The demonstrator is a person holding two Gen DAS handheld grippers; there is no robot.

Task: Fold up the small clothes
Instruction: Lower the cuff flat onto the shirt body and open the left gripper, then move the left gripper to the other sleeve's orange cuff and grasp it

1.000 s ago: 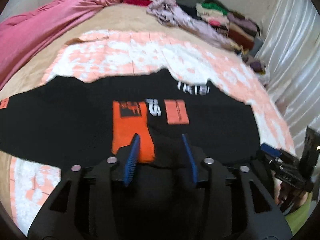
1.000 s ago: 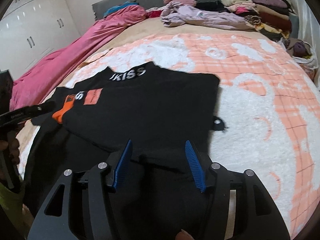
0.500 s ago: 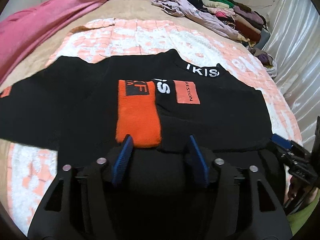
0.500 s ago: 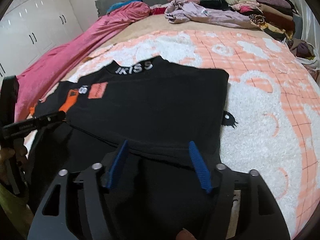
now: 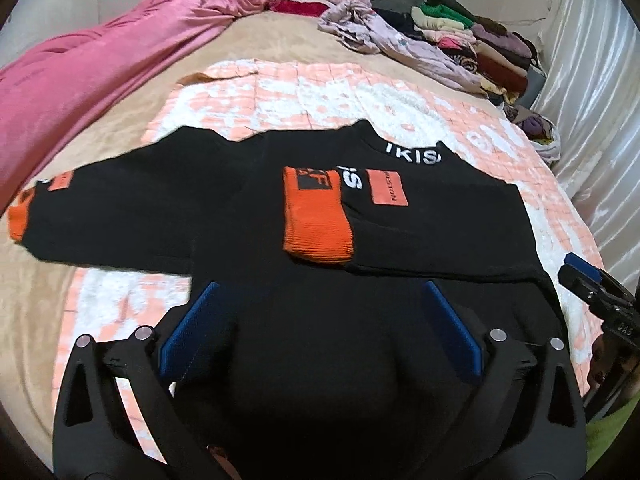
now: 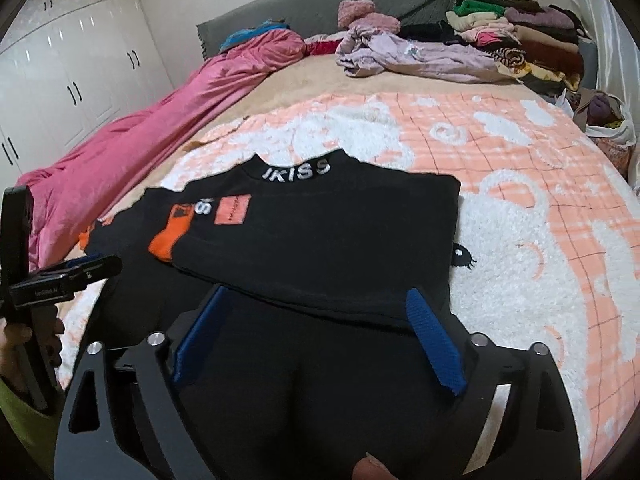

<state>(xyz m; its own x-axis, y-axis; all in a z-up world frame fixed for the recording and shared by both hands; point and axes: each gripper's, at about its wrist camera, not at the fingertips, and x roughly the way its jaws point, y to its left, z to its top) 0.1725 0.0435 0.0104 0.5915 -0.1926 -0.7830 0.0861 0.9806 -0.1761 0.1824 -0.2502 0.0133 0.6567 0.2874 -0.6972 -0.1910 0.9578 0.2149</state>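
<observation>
A black sweater [image 5: 440, 232] with white collar lettering lies flat on the blanket. One sleeve is folded across its chest and ends in an orange cuff [image 5: 316, 220]. The other sleeve stretches left to a second orange cuff [image 5: 18, 220]. My left gripper [image 5: 320, 288] hovers over the sweater's lower part, just short of the folded cuff. Its jaws are opening wide and the pads press on nothing. My right gripper [image 6: 317, 292] hangs over the folded side's lower edge [image 6: 320, 300]; its jaws are also opening and grip nothing. Each gripper shows at the edge of the other's view, the right gripper [image 5: 588, 280] and the left gripper [image 6: 80, 268].
The peach and white blanket [image 5: 320, 96] covers the bed. A pink duvet [image 5: 100, 80] runs along the left side. Loose and stacked clothes [image 5: 460, 40] fill the far right corner by a curtain [image 5: 592, 100]. White wardrobe doors [image 6: 60, 80] stand at the left.
Both grippers' jaws have spread much wider and both have drawn back and up from the sweater. The folded sleeve stays lying across the chest.
</observation>
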